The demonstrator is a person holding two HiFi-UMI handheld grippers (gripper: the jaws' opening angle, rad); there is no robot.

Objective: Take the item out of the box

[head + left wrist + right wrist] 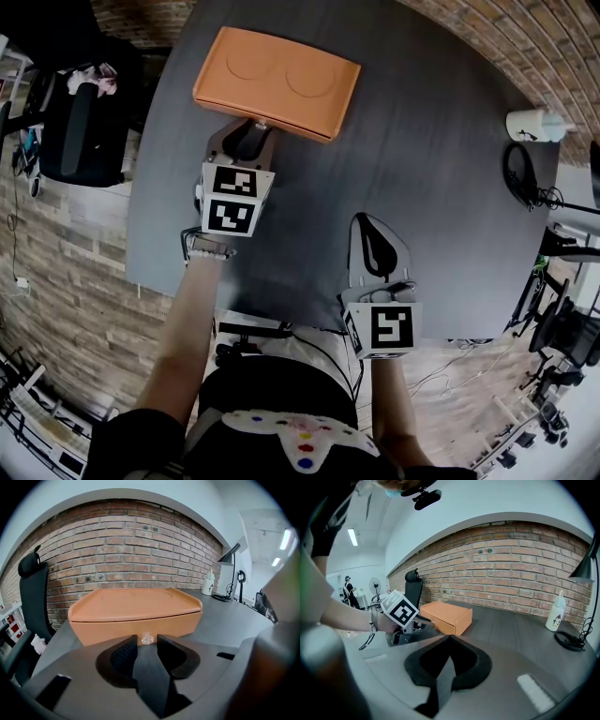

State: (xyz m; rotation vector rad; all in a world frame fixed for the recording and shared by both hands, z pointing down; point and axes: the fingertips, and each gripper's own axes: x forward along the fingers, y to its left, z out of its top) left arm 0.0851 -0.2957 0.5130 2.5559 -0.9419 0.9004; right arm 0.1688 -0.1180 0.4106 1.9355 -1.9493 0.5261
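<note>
Left hand-held gripper [249, 131] jaws apart at clear knob [146, 638] on closed orange box [136, 609]; right hand-held gripper [449, 639] closed, empty, above table [520, 630].

Our left gripper [247, 131] reaches forward at the end of our outstretched left forearm [192, 328], tilted downward, its two jaws spread apart. Our right gripper [373, 230] sits nearer our body, also angled down, jaws pressed together with nothing between them.
</note>
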